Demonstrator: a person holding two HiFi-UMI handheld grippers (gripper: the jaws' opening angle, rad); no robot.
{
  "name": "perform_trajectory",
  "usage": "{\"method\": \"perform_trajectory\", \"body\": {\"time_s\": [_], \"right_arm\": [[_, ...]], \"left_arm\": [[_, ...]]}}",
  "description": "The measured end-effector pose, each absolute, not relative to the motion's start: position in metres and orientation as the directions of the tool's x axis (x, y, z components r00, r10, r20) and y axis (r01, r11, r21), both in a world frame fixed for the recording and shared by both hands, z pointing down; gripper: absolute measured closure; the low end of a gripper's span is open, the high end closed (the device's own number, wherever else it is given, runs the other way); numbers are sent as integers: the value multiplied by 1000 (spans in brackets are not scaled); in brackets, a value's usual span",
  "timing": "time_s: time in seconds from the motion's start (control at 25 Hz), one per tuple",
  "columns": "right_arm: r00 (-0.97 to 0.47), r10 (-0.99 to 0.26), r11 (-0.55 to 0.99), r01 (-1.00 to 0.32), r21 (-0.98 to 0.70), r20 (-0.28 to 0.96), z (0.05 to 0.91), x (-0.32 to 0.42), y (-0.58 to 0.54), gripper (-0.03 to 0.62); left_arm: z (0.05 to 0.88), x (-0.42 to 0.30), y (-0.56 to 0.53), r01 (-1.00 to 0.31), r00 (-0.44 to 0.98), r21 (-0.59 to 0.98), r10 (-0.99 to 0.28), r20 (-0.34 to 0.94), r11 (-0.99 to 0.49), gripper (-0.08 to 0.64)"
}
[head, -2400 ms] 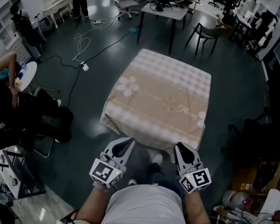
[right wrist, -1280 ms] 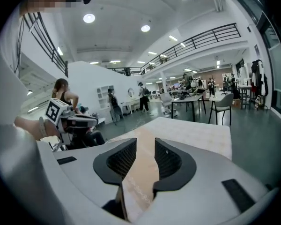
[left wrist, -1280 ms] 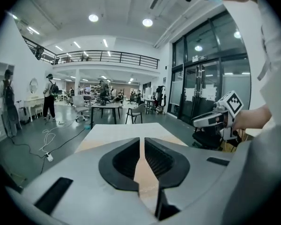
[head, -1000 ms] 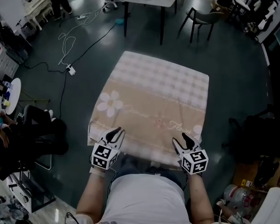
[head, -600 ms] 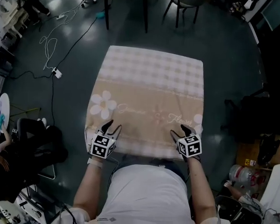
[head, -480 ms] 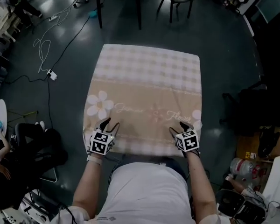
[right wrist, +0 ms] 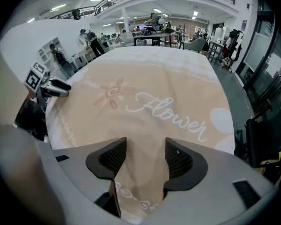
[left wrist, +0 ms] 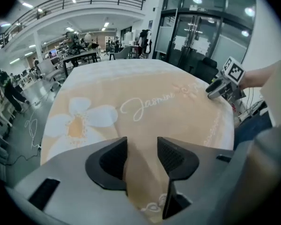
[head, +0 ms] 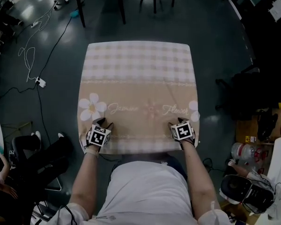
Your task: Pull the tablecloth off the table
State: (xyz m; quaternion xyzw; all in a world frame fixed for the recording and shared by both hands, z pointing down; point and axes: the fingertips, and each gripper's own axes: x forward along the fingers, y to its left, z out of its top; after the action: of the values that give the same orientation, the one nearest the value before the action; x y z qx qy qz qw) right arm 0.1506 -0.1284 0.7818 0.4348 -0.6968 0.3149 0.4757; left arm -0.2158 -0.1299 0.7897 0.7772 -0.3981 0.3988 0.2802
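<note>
A beige tablecloth (head: 138, 88) with a checked far half, white flowers and script lettering covers the square table. My left gripper (head: 104, 123) rests on its near left edge, its jaws opening, with a raised ridge of cloth (left wrist: 145, 93) between them in the left gripper view (left wrist: 142, 156). On the near right edge sits my right gripper (head: 176, 122), jaws wide apart. The right gripper view (right wrist: 145, 158) shows a soft ridge of cloth (right wrist: 150, 88) in the gap. Neither pair of pads visibly presses the cloth.
Cables (head: 33, 55) trail over the dark floor at the left. A seated person's legs (head: 42, 153) are at the lower left. Bags and clutter (head: 253, 125) crowd the right side. Legs of another table (head: 79, 13) stand beyond the far edge.
Both grippers have moved forward from below the table's near edge onto the cloth's near border. The left jaws have spread apart. The head view has shifted over the table.
</note>
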Motion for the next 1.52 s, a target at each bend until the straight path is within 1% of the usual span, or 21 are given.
{"method": "perform_trajectory", "body": {"time_s": [0.16, 0.24, 0.36, 0.48, 0.64, 0.68, 0.8, 0.88, 1.04, 1.24, 1.4, 1.52], "right_arm": [[-160, -328, 406, -914, -14, 931, 782, 148, -125, 364], [-158, -335, 401, -916, -11, 929, 783, 146, -121, 371], [-152, -330, 402, -915, -7, 932, 781, 143, -123, 412], [-156, -295, 424, -905, -17, 943, 776, 139, -118, 439], [-169, -222, 483, -875, -42, 960, 771, 132, -109, 478], [-179, -205, 485, -873, -59, 962, 768, 130, -107, 489], [-227, -139, 475, -870, -136, 964, 763, 126, -89, 510], [-264, -89, 465, -864, -194, 960, 768, 122, -67, 521], [-304, 19, 467, -839, -277, 952, 765, 118, -40, 525], [-321, 129, 487, -804, -342, 938, 769, 109, 0, 525], [-319, 224, 503, -772, -389, 921, 771, 109, 31, 524], [-344, 221, 512, -755, -409, 912, 757, 112, 28, 523]], "left_arm": [[794, -222, -129, -841, 369, 83, -456, 810, -535, 370], [791, -222, -127, -847, 369, 85, -466, 804, -525, 374], [789, -222, -129, -848, 361, 93, -439, 823, -522, 412], [786, -222, -127, -847, 361, 117, -401, 842, -518, 460], [779, -218, -117, -839, 382, 178, -325, 865, -514, 540], [776, -218, -115, -834, 385, 188, -305, 871, -519, 543], [771, -219, -98, -810, 389, 215, -224, 894, -546, 545], [777, -222, -75, -793, 395, 255, -147, 907, -554, 545], [775, -225, -51, -760, 402, 340, 11, 916, -554, 545], [780, -234, -18, -744, 430, 418, 105, 897, -521, 545], [785, -243, 9, -707, 386, 428, 200, 901, -564, 545], [775, -250, 13, -667, 369, 439, 245, 896, -602, 543]]}}
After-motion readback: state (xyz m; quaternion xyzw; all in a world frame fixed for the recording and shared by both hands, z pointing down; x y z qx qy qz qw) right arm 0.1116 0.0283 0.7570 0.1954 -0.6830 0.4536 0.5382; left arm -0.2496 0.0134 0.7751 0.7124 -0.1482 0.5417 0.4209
